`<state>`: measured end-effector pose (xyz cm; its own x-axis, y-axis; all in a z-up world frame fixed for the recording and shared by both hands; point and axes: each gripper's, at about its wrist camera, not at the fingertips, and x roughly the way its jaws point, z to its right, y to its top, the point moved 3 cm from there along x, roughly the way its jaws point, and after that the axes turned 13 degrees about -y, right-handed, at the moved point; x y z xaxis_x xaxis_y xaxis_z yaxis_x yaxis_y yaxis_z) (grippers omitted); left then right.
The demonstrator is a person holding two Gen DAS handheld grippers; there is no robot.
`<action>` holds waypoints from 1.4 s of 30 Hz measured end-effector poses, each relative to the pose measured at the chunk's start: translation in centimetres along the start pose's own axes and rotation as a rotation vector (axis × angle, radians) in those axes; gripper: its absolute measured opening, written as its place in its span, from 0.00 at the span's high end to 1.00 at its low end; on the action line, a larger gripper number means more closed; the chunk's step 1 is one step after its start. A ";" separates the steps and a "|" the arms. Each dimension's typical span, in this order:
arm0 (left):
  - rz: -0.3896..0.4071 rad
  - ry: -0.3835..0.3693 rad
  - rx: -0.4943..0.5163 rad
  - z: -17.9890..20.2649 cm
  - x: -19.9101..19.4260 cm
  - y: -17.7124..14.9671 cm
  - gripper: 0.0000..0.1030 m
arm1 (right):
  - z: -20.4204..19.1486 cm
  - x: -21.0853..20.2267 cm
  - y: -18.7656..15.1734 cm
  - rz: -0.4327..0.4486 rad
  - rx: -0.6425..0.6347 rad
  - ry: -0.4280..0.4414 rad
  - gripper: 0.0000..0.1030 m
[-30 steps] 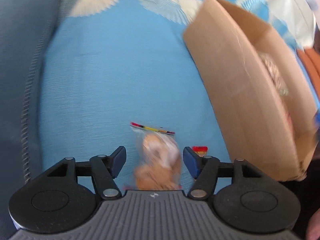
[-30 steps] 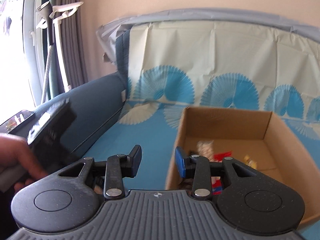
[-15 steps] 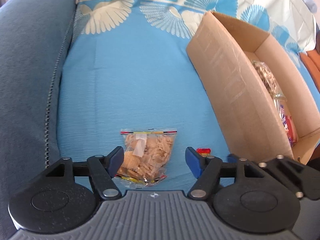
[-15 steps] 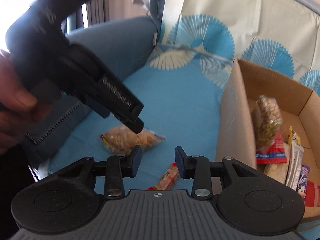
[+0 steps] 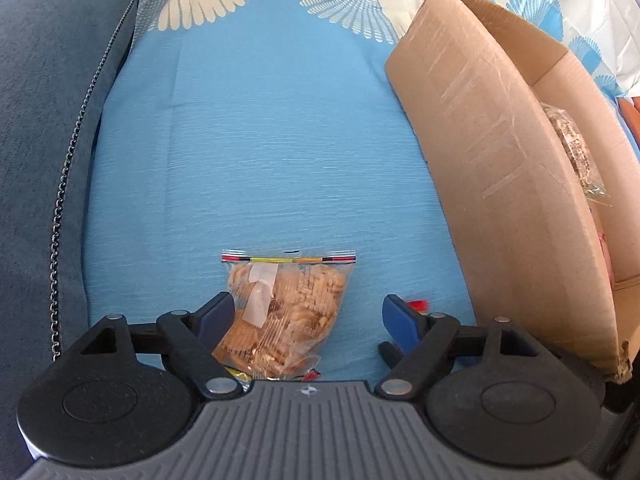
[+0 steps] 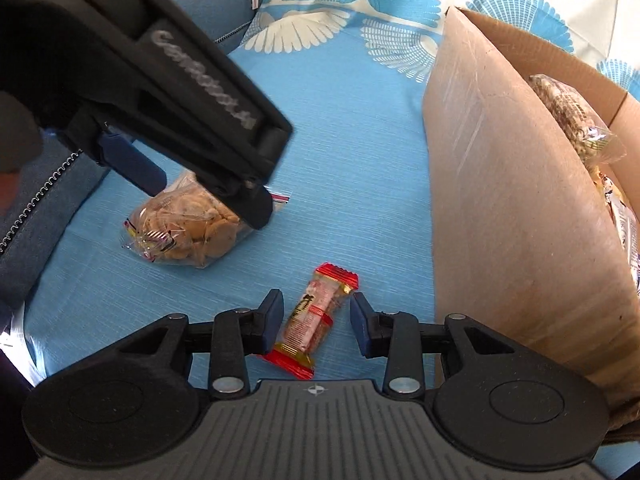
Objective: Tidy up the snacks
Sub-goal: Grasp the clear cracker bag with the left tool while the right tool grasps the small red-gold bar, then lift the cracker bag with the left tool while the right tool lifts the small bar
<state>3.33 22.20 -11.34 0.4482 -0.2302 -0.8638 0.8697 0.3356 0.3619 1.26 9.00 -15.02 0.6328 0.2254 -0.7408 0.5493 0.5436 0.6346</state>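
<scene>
Presently, left wrist view: left gripper [image 5: 304,314], jaws spread wide and just been opening, nothing clamped; cookie bag [image 5: 282,316] lies flat on the blue cover [image 5: 256,160], nearer the left pad, its striped seal pointing away from the jaws and its lower end under the gripper body. Cardboard box [image 5: 500,184] stands well off beyond the right jaw. Advice: centre the bag between the pads, lower, and close on the full middle, not the loose film. Right wrist view: right gripper [image 6: 316,326], jaws parted but just been narrowing, pads not pressing on anything; red-ended snack bar [image 6: 316,320] lies between them, slightly slanted, its far end closer to the right pad. Box wall rises beyond the right jaw, packets already inside. Advice: square the pads across the bar's middle and pinch gently, since the wrapper is probably slippery.
</scene>
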 end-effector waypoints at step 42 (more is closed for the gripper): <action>0.029 0.095 0.077 0.1 -0.6 -0.5 0.38 | 0.6 -1.4 -0.1 0.038 0.013 0.050 0.83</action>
<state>2.63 22.03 -10.98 0.4546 -0.1327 -0.8808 0.8718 0.2687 0.4095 0.65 8.11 -13.89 0.6256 0.2857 -0.7259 0.5329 0.5231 0.6651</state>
